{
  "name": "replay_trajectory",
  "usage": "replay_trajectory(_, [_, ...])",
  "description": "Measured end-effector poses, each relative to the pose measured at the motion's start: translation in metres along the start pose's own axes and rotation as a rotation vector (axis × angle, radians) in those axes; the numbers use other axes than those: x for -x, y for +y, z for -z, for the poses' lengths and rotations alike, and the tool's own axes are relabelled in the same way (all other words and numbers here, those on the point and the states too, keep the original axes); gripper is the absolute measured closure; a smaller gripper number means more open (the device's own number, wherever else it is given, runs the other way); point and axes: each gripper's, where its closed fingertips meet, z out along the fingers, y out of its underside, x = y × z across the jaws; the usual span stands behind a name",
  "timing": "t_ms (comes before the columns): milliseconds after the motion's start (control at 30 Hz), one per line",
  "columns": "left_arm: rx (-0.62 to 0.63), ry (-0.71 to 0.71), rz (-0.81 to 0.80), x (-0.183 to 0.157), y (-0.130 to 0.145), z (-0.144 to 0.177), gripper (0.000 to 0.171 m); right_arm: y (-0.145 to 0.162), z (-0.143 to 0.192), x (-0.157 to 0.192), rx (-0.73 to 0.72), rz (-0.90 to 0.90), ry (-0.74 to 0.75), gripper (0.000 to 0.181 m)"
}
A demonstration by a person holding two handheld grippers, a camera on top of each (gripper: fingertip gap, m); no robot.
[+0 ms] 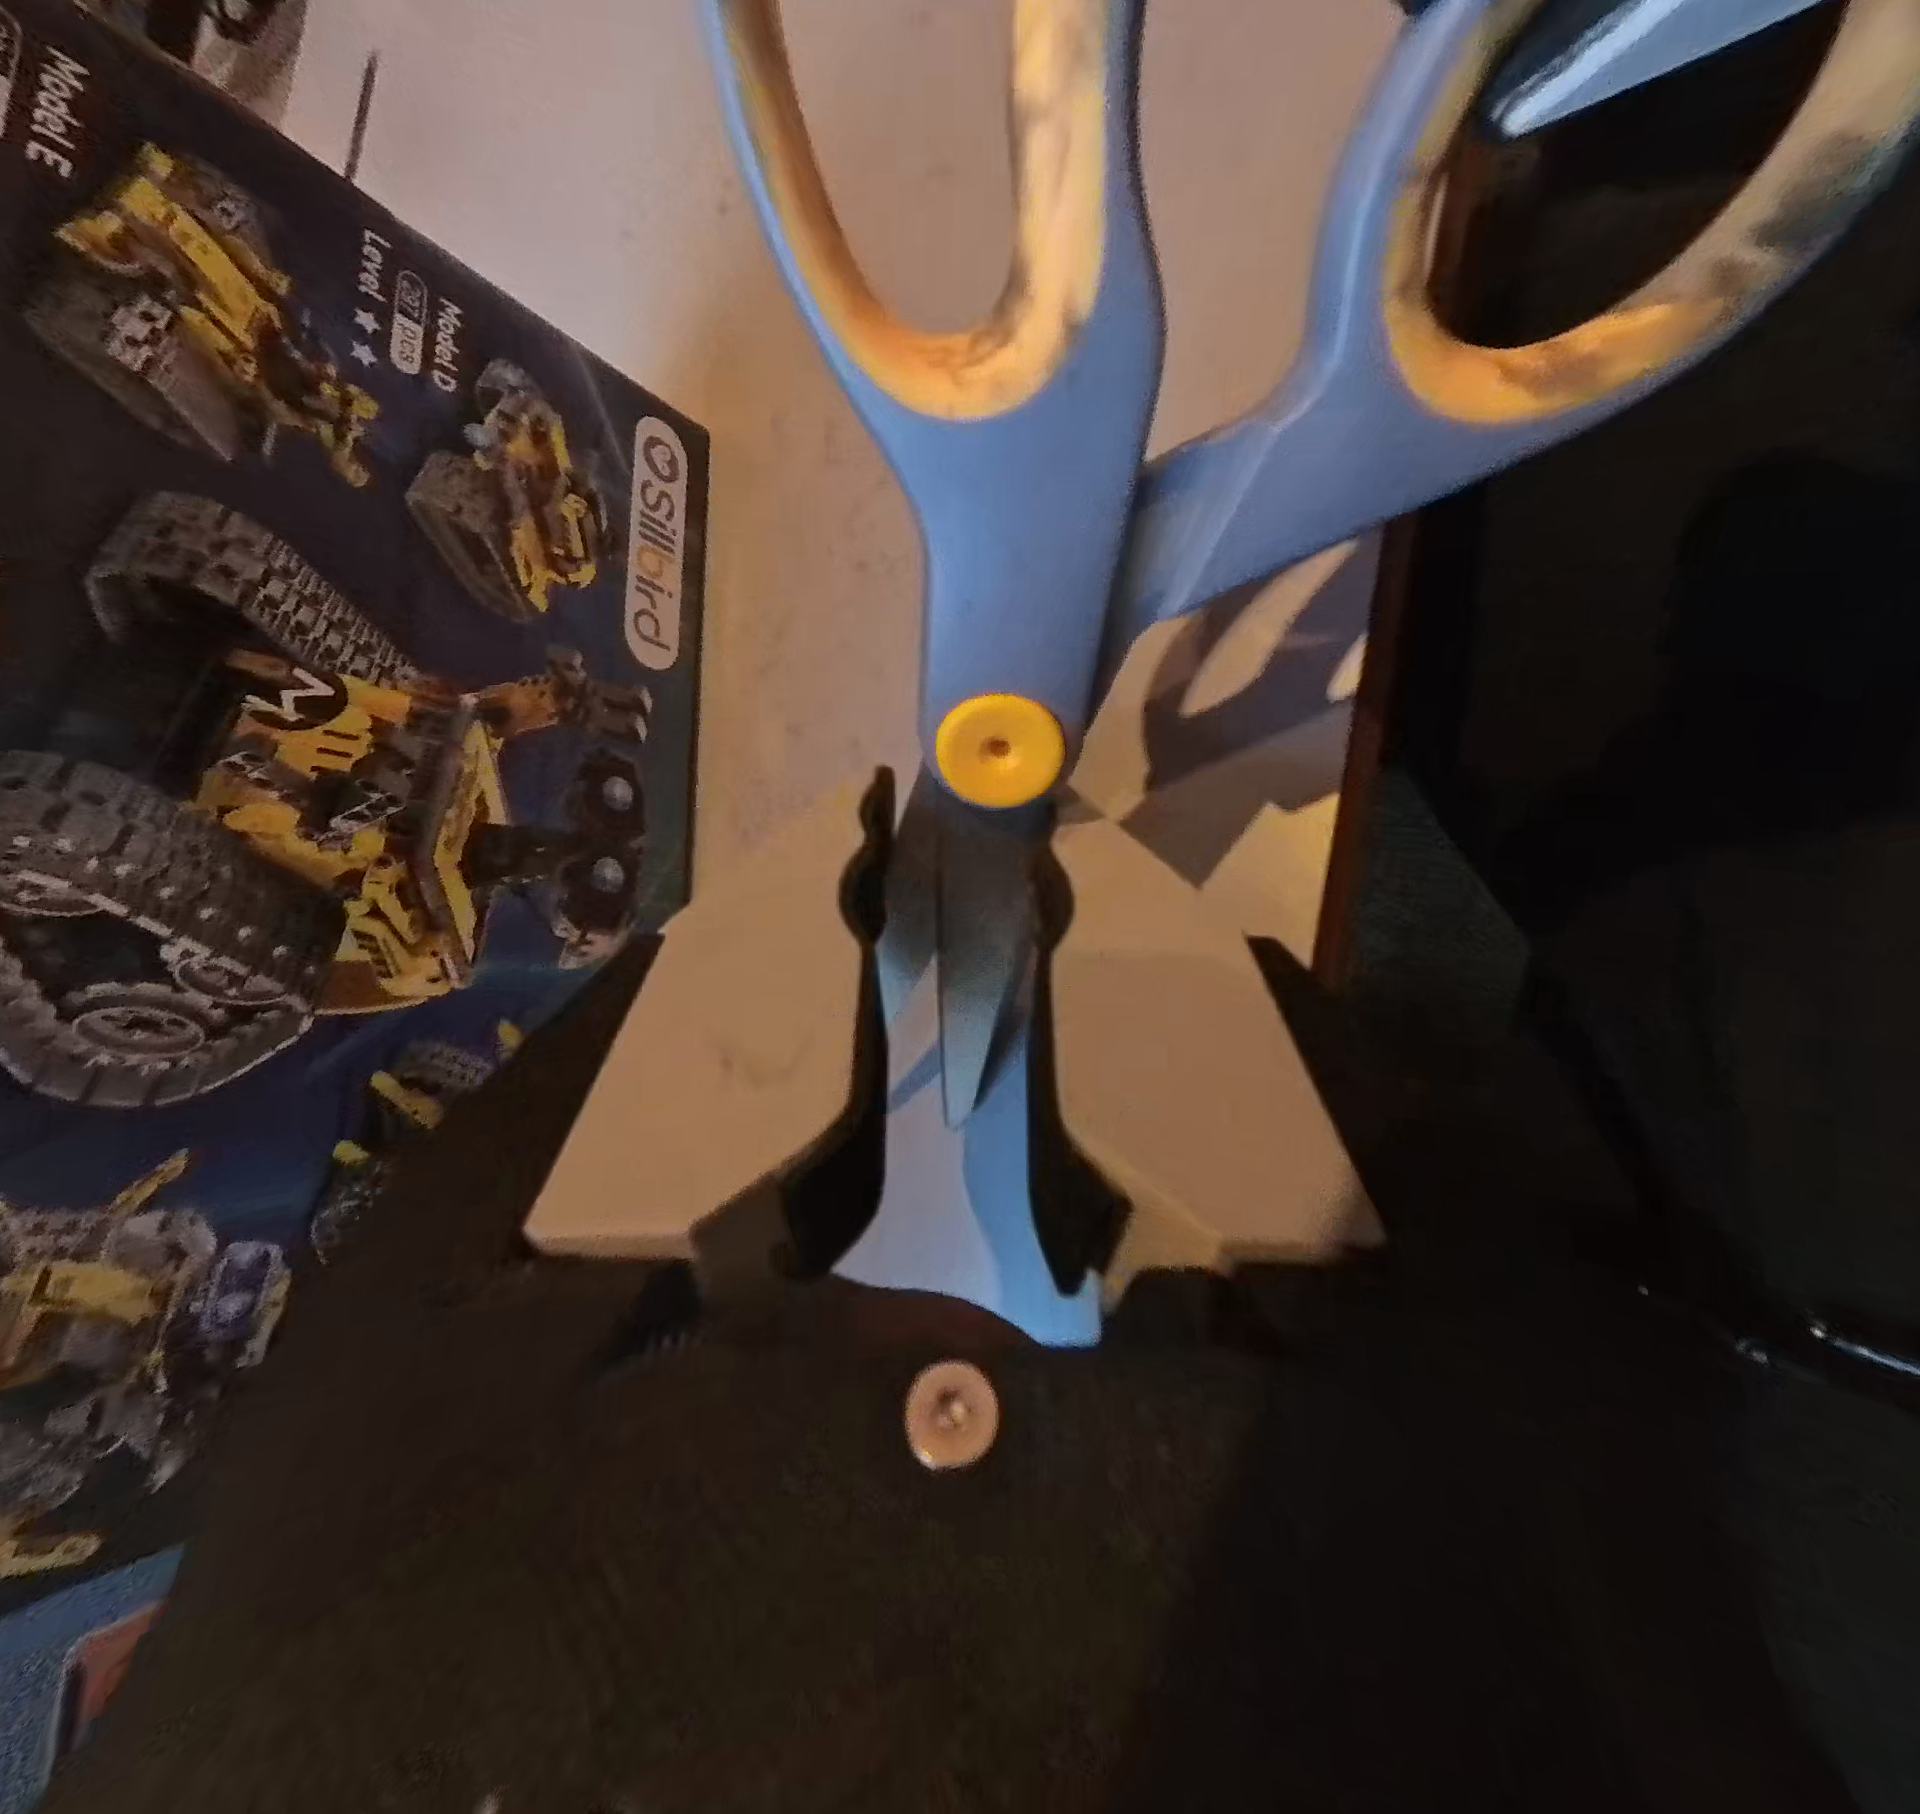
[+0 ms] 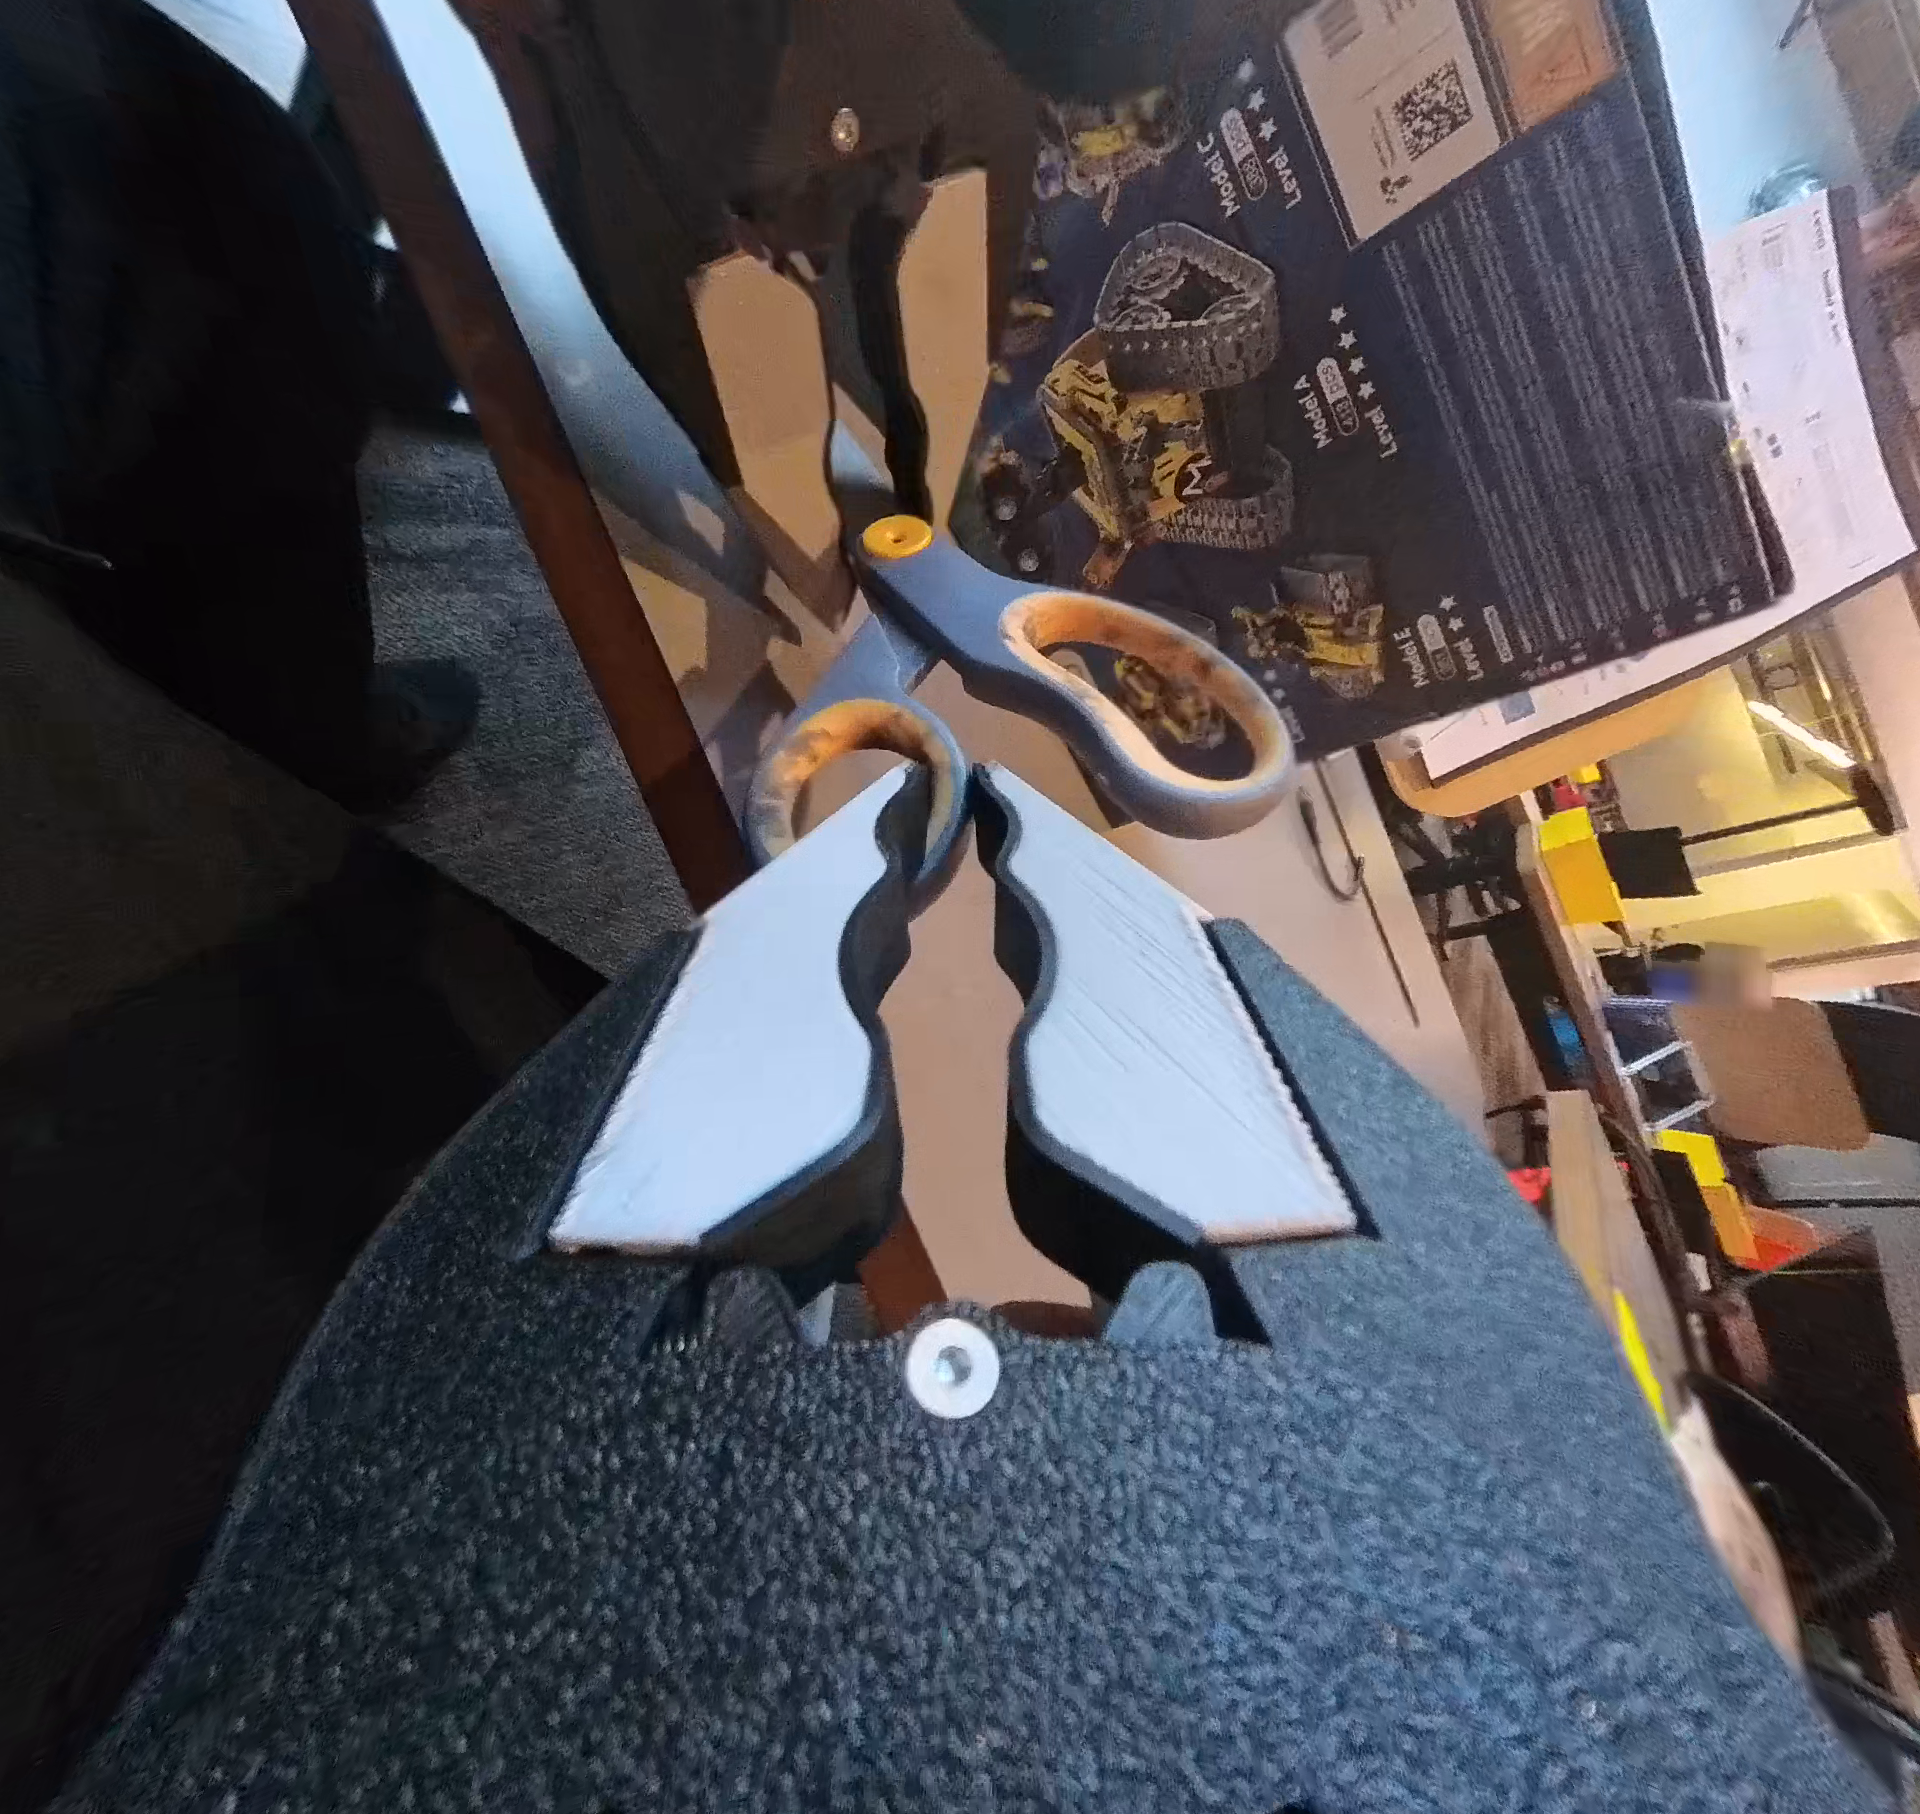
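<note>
A pair of scissors (image 1: pixel 1023 569) with blue handles, worn yellow loop linings and a yellow pivot is held above a beige table (image 1: pixel 790 310). My left gripper (image 1: pixel 961 891) is shut on the blades just below the pivot, with the handles pointing away. My right gripper (image 2: pixel 943 798) is shut on the rim of the smaller handle loop. One of its fingers (image 1: pixel 1683 19) shows in that loop in the left wrist view. The scissors (image 2: pixel 935 611) are part open. The left gripper (image 2: pixel 888 507) shows farther off in the right wrist view.
A dark blue toy building-set box (image 1: pixel 312 621) lies on the table to the left, also in the right wrist view (image 2: pixel 1455 362). The table's dark brown edge (image 2: pixel 499 393) borders grey carpet (image 2: pixel 468 569). A thin dark rod (image 2: pixel 1382 923) lies on the table. Shelves with yellow items stand far right.
</note>
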Motion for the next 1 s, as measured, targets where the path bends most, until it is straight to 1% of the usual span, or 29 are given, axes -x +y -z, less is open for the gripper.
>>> replay_trajectory(67, [-0.028, -0.031, 0.0, 0.0, -0.001, 0.0, 0.151, 0.002, 0.0, -0.001, -0.023, -0.082, -0.024, 0.173])
replay_trajectory(167, [-0.092, -0.094, 0.011, 0.002, -0.002, 0.005, 0.151, 0.004, 0.001, -0.005, -0.091, -0.301, -0.109, 0.174])
replay_trajectory(200, [-0.101, -0.128, 0.02, 0.006, -0.001, 0.007, 0.153, 0.004, 0.002, -0.008, -0.118, -0.382, -0.138, 0.173])
replay_trajectory(267, [-0.117, -0.196, 0.045, 0.016, 0.003, 0.014, 0.157, 0.002, 0.007, -0.017, -0.17, -0.523, -0.18, 0.162])
replay_trajectory(300, [-0.141, -0.241, 0.064, 0.022, 0.003, 0.018, 0.157, 0.004, 0.01, -0.024, -0.19, -0.585, -0.192, 0.162])
replay_trajectory(400, [-0.2, -0.318, 0.126, 0.036, 0.005, 0.029, 0.157, 0.013, 0.011, -0.04, -0.252, -0.788, -0.231, 0.163])
replay_trajectory(433, [-0.212, -0.352, 0.119, 0.039, 0.005, 0.033, 0.158, 0.018, 0.006, -0.041, -0.251, -0.859, -0.26, 0.16])
replay_trajectory(467, [-0.222, -0.373, 0.103, 0.04, 0.004, 0.036, 0.157, 0.018, 0.003, -0.04, -0.258, -0.927, -0.308, 0.151])
replay_trajectory(567, [-0.219, -0.452, 0.019, 0.043, 0.0, 0.044, 0.157, -0.003, 0.001, -0.041, -0.344, -1.098, -0.458, 0.134])
replay_trajectory(667, [-0.276, -0.479, -0.073, 0.039, -0.01, 0.055, 0.157, -0.015, -0.006, -0.052, -0.376, -1.169, -0.482, 0.129])
replay_trajectory(700, [-0.293, -0.465, -0.089, 0.037, -0.013, 0.057, 0.157, -0.017, -0.01, -0.056, -0.389, -1.195, -0.488, 0.13])
replay_trajectory(767, [-0.319, -0.424, -0.123, 0.031, -0.015, 0.059, 0.158, -0.019, -0.019, -0.055, -0.367, -1.212, -0.517, 0.158])
replay_trajectory(833, [-0.294, -0.432, -0.13, 0.035, -0.009, 0.058, 0.159, -0.028, -0.023, -0.05, -0.374, -1.192, -0.545, 0.163])
replay_trajectory(900, [-0.303, -0.423, -0.08, 0.04, -0.006, 0.059, 0.158, -0.038, -0.025, -0.052, -0.413, -1.212, -0.553, 0.166])
replay_trajectory(1000, [-0.307, -0.455, 0.005, 0.049, -0.008, 0.062, 0.156, -0.051, -0.024, -0.067, -0.489, -1.261, -0.45, 0.169])
